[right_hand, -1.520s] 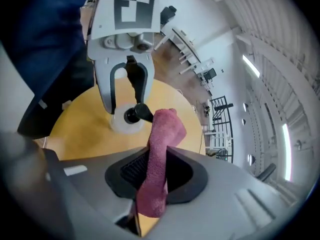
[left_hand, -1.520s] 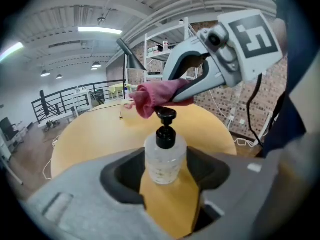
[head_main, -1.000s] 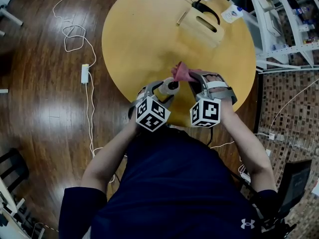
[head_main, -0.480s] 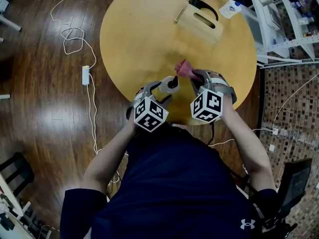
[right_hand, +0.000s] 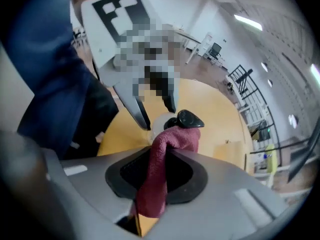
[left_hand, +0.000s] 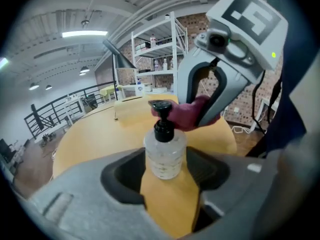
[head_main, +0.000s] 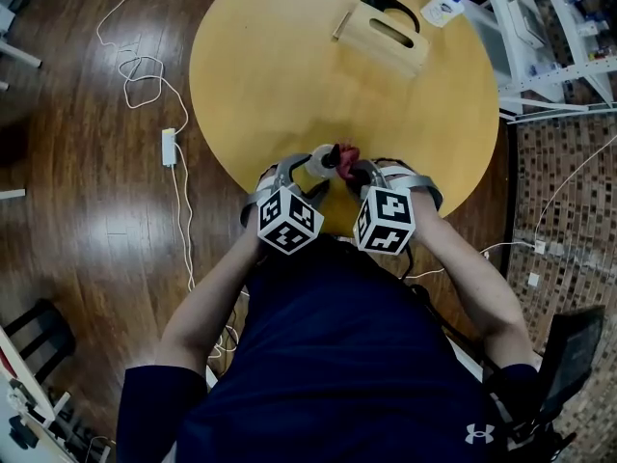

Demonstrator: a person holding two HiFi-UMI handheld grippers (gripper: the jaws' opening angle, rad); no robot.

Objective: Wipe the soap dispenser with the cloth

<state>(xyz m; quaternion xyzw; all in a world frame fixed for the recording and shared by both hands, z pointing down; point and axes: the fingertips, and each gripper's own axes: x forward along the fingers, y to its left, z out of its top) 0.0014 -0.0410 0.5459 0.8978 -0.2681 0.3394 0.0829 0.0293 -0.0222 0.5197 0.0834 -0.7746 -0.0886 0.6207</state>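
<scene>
Round yellow tabletop (head_main: 280, 75), surface bare across the centre and the 9 o'clock side. At 1 o'clock, near the far edge: a wooden box (head_main: 384, 39) with a slot handle, and a black cable (head_main: 390, 6) touching its far side. A white container (head_main: 443, 10) lies just beyond, at the rim. Dispenser (head_main: 326, 161) at 6 o'clock by the near edge; contact with the tabletop cannot be confirmed.

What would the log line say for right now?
left gripper: shut on soap dispenser | right gripper: shut on cloth | cloth: at pump head
</scene>
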